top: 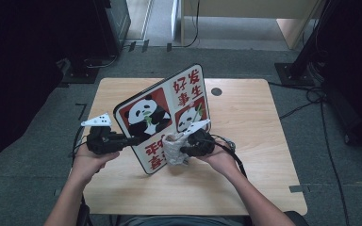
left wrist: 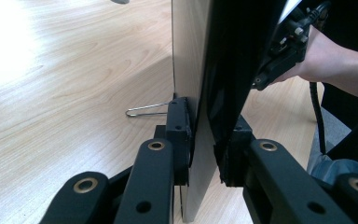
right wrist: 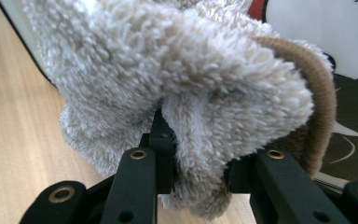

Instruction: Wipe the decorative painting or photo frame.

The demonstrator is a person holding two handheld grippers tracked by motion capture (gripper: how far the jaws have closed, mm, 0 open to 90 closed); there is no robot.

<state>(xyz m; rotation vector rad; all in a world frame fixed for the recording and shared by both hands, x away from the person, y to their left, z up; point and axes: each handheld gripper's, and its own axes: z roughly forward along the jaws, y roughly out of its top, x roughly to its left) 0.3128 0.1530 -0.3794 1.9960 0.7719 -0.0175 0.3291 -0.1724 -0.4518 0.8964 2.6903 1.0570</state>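
Two grips: board (top: pixel 162 117) in left fingers (left wrist: pixel 179 140) (cloth (top: pixel 173 149) in right (right wrist: pixel 165 140)).

The fluffy cloth (top: pixel 173 149) hides the panda board's (top: pixel 162 113) lower corner at 5 o'clock; its bottom characters are cut.

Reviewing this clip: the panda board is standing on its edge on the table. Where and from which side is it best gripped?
Probably at its left edge, coming in level from the left: the panda board is thin and flat, so jaws fit across front and back, as the left gripper does.
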